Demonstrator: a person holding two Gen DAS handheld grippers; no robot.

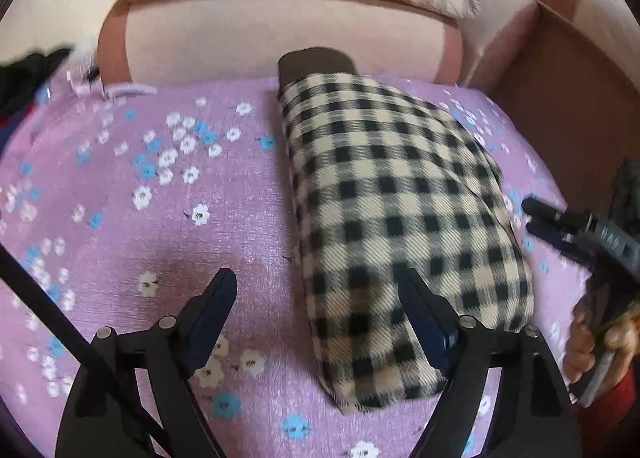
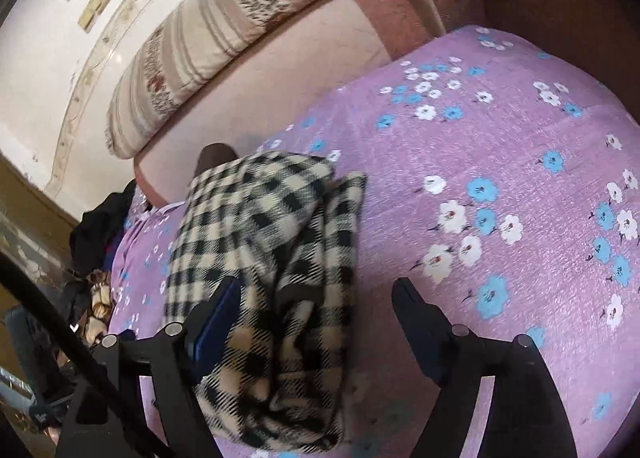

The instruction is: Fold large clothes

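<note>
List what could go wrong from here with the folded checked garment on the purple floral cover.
1. Both hand-held grippers, left and right, stand open, so nothing holds the checked garment; its loose layers at the near end may spring apart.
2. The left one straddles only the garment's edge; closing there may grab one layer and drag the fold open.
3. Its fingers could pinch the purple cover too.

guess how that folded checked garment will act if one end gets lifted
The checked garment would probably sag and unfold, since its stacked layers lie loose. The thick woolly weave looks grippy, so pushed over the floral sheet it would likely bunch.
</note>
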